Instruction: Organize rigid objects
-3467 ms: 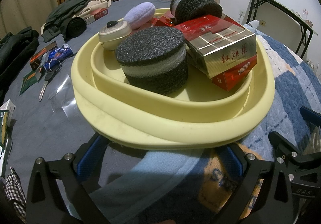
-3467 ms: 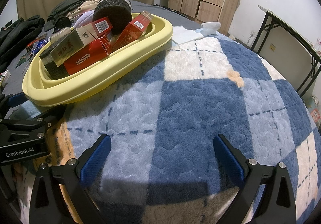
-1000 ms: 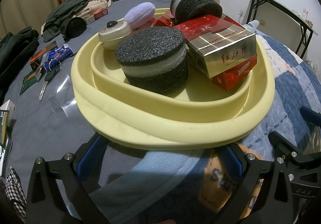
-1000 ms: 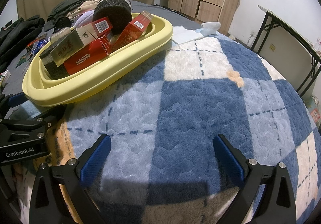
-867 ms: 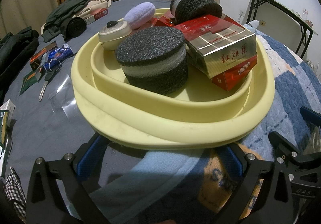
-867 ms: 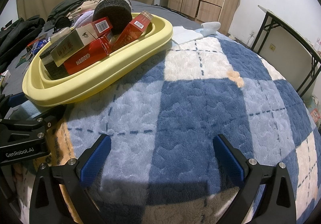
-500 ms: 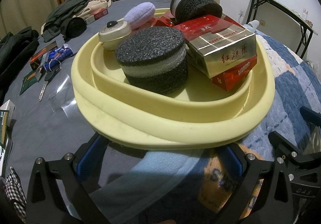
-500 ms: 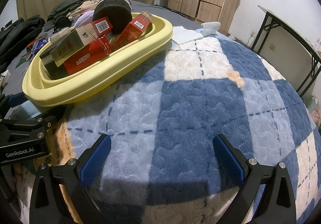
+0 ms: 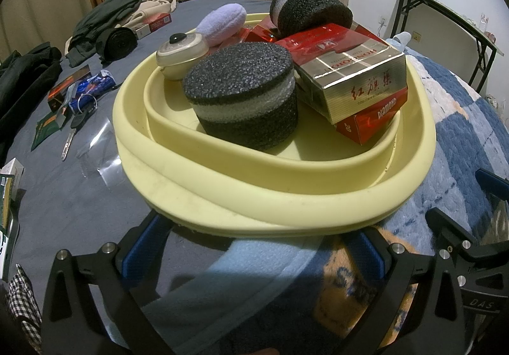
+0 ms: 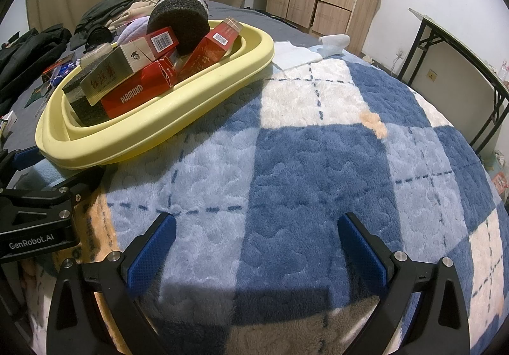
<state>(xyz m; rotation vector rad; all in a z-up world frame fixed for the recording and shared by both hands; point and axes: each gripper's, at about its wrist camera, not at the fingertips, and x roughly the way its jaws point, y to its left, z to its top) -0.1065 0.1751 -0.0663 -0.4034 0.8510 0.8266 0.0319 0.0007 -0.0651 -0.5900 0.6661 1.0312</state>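
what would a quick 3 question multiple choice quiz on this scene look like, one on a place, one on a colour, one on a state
1. Where does the gold cigarette box lie?
A. on the red DIAMOND box
B. on the plaid blanket
C. under the nearer foam puck

2. What colour is the basin?
A. blue
B. pale yellow
C. grey

3. How do the right tongs stand?
A. shut on a foam puck
B. shut on the basin rim
C. open, holding nothing

Answers:
1 A: the gold cigarette box rests on the red DIAMOND box inside the basin.
2 B: the basin is pale yellow all around its rim.
3 C: the right tongs are spread wide over the plaid blanket with nothing between the pads.
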